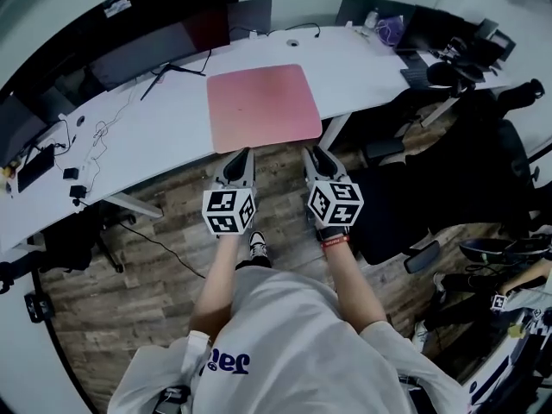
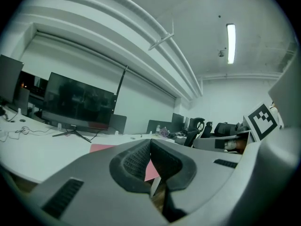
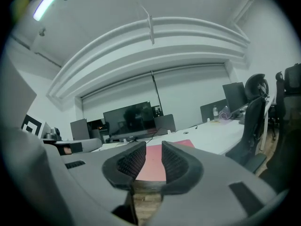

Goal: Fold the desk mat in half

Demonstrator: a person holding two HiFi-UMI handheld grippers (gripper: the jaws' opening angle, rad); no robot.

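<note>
The pink desk mat (image 1: 263, 108) lies flat at frame centre on the white table (image 1: 164, 141), and if the left tool (image 1: 245, 154), jaws together and empty, meets its near edge unopened while the right tool (image 1: 310, 153), jaws apart, bites, the fold likely skews.

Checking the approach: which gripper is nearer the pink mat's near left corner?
Left. The left gripper is just short of the pink mat, toward that corner; the right gripper is by its near right corner.

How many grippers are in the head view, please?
2: the left gripper in front of the pink desk mat's near-left corner, the right gripper in front of its near-right corner. No others appear hidden.
</note>
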